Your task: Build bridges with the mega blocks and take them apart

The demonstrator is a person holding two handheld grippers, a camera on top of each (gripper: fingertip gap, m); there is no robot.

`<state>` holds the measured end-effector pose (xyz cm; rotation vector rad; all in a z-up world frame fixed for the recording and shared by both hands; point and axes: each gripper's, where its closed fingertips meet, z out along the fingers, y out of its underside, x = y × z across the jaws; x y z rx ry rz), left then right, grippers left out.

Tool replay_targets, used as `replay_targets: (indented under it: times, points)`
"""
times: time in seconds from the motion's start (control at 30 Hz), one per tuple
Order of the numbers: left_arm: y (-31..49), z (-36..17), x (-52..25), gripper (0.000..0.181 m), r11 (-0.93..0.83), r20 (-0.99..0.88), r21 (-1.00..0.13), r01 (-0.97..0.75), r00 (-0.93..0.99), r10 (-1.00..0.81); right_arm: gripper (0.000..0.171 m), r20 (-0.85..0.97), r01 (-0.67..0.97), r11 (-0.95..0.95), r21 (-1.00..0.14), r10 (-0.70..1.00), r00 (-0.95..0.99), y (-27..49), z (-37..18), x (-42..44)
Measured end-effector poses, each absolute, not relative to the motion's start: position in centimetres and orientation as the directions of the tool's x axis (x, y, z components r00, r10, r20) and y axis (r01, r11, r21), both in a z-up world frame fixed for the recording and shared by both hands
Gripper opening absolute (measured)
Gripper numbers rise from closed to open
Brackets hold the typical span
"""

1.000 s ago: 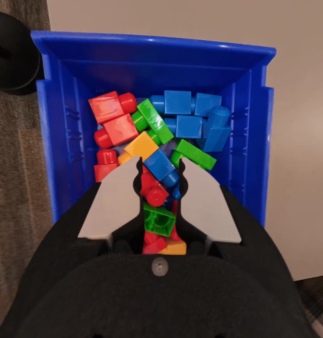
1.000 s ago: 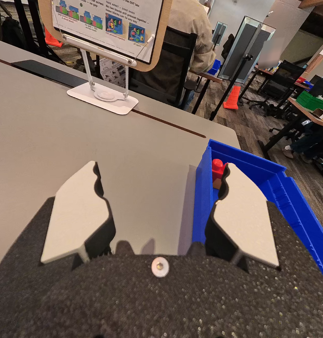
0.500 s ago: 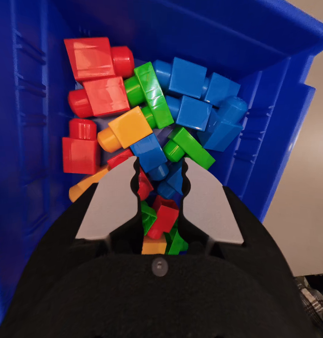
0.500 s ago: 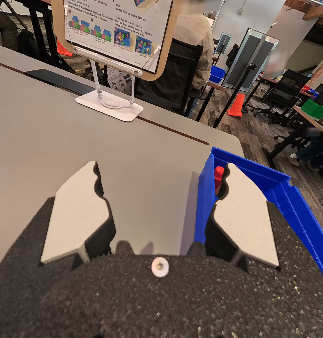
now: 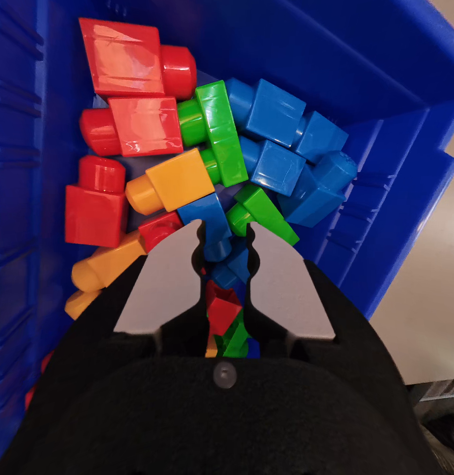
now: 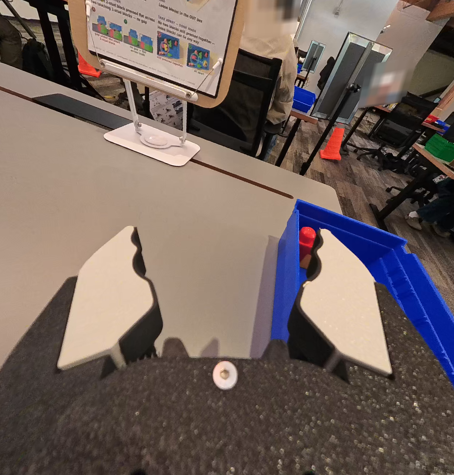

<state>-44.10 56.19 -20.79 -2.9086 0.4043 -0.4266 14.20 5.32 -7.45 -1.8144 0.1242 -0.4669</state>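
Observation:
My left gripper is down inside the blue bin, over a pile of red, blue, green and yellow mega blocks. Its jaws stand a narrow gap apart, and a blue one-stud block lies between the fingertips with its stud pointing toward me. I see a sliver of space between that block and the right finger. A green block sits by the right fingertip and a red block by the left one. My right gripper is wide open and empty above the grey table, beside another blue bin holding a red block.
An instruction board on a white stand is at the table's far side. A person sits in a chair behind it. Orange cones, desks and chairs stand on the floor beyond. The bin walls close in around the left gripper. The gap from one gripper's tips to the other's is roughly 80 cm.
My left gripper has moved lower into the bin toward the blue block, and its jaws have narrowed. My right gripper has stayed open and drifted only slightly.

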Motion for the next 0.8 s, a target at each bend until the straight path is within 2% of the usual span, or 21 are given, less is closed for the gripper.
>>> replay_targets:
  times: [0.2, 0.4, 0.8]
  points:
    - [56.7, -21.3, -45.2, 0.039, -0.954, 0.226, -0.221, -0.2, 0.941, -0.25, 0.123, 0.251, 0.157, -0.292, -0.943, -0.322, 0.913, 5.3, -7.2, 14.3]
    - [56.3, -22.5, -45.7, 0.055, -0.964, 0.178, -0.169, -0.205, 0.956, -0.235, 0.123, 0.252, 0.157, -0.295, -0.943, -0.321, 0.913, 5.3, -7.4, 14.3]
    - [56.6, -23.8, -45.9, 0.047, -0.964, 0.132, -0.145, -0.224, 0.961, -0.243, 0.123, 0.249, 0.152, -0.297, -0.943, -0.323, 0.913, 5.3, -7.6, 14.4]
